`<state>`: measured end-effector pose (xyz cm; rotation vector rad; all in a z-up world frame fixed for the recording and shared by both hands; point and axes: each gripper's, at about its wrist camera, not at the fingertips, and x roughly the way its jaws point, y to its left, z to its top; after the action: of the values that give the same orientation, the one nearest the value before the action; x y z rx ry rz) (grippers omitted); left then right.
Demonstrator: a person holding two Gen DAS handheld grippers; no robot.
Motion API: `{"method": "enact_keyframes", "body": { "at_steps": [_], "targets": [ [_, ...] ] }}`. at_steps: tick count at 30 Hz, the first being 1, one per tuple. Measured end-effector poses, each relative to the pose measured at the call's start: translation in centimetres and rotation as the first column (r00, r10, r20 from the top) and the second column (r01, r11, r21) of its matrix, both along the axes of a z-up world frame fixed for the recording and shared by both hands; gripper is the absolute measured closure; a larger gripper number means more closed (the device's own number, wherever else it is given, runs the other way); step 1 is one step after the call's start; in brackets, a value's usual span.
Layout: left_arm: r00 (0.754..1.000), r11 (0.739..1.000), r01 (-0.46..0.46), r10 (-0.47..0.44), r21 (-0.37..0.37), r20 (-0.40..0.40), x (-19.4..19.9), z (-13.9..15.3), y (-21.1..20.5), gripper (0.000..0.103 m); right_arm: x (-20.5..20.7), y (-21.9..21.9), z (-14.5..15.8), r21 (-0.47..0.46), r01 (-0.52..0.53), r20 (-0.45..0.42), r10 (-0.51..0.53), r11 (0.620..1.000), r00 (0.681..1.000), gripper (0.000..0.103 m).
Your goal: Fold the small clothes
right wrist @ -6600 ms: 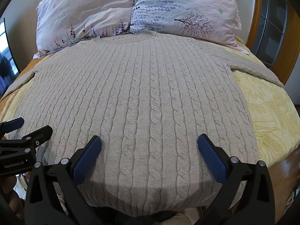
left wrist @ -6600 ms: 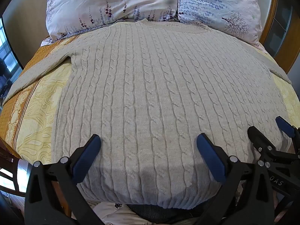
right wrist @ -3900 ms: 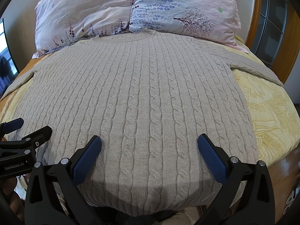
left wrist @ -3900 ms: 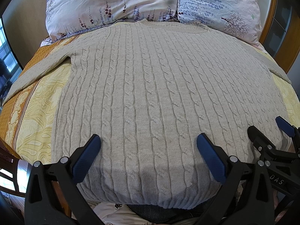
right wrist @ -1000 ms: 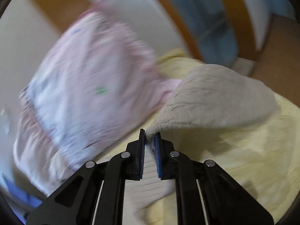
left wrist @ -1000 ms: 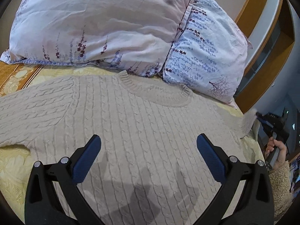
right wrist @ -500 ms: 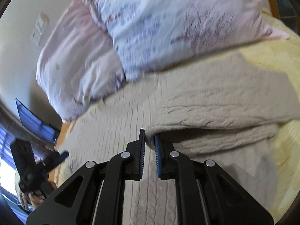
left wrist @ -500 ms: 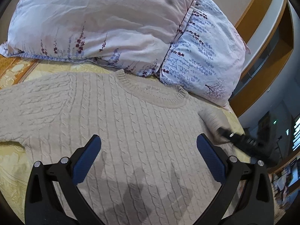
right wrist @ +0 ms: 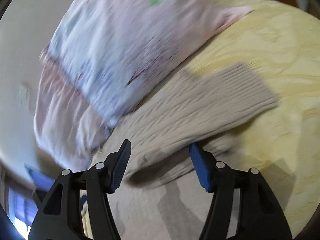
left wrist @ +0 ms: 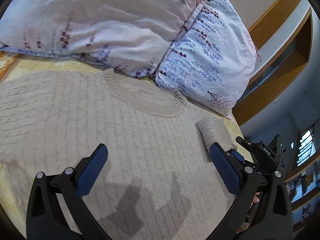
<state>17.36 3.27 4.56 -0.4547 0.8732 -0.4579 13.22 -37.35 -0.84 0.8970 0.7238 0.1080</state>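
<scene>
My right claw (right wrist: 160, 164) is opening off the soft, floppy beige cable-knit sweater (left wrist: 100, 124); left claw (left wrist: 158, 170) apart; I'd pinch ribbed edges.

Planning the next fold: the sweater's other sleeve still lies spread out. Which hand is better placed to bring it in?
Left, probably. The left tool hangs open over the sweater body, and the unfolded sleeve runs off on its side. The right tool is opening beside the folded sleeve.

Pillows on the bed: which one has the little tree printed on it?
The right-hand pillow, covered in blue-purple sprigs, has the tree near its lower corner. The pinker left pillow shows only sparse sprigs.
</scene>
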Motion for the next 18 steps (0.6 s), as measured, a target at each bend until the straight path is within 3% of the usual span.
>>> {"method": "enact_keyframes", "body": {
  "at_steps": [2, 6, 9, 12, 14, 15, 16, 18],
  "targets": [
    [1.0, 0.999, 0.019, -0.02, -0.027, -0.024, 0.6, -0.5, -0.6, 0.004, -0.2, -1.2, 0.1, -0.024, 0.065, -0.012, -0.066, 0.998, 0.998, 0.051],
    [0.996, 0.995, 0.036, -0.043, -0.093, -0.073, 1.6, -1.6, -0.8, 0.014, 1.0, -2.0, 0.7, -0.12, 0.122, -0.035, -0.127, 0.985, 0.991, 0.085],
    [0.996, 0.992, 0.018, -0.03, -0.126, -0.09, 1.7, -1.8, 0.0, 0.015, 2.0, -0.3, 2.6, -0.216, 0.095, 0.001, -0.097, 0.972, 0.995, 0.092],
    [0.995, 0.984, -0.021, 0.004, -0.175, -0.099, 1.8, -1.8, 1.6, 0.015, 2.3, 3.8, 6.0, -0.267, -0.019, 0.11, 0.05, 0.963, 0.993, 0.093],
    [0.994, 0.972, -0.055, 0.03, -0.229, -0.11, 1.8, -1.8, 2.9, 0.015, 2.5, 8.1, 8.1, -0.29, -0.151, 0.171, 0.207, 0.945, 0.963, 0.093],
    [0.993, 0.967, -0.067, 0.04, -0.248, -0.114, 1.7, -2.0, 3.3, 0.015, 2.7, 10.3, 8.7, -0.304, -0.227, 0.179, 0.289, 0.925, 0.94, 0.093],
    [0.991, 0.962, -0.08, 0.049, -0.263, -0.122, 1.6, -2.1, 3.7, 0.015, 3.2, 13.8, 8.9, -0.324, -0.352, 0.165, 0.419, 0.878, 0.893, 0.093],
    [0.988, 0.961, -0.098, 0.064, -0.259, -0.137, 1.6, -2.4, 3.9, 0.015, 3.5, 17.3, 8.6, -0.339, -0.466, 0.125, 0.53, 0.817, 0.839, 0.083]
  ]
}}
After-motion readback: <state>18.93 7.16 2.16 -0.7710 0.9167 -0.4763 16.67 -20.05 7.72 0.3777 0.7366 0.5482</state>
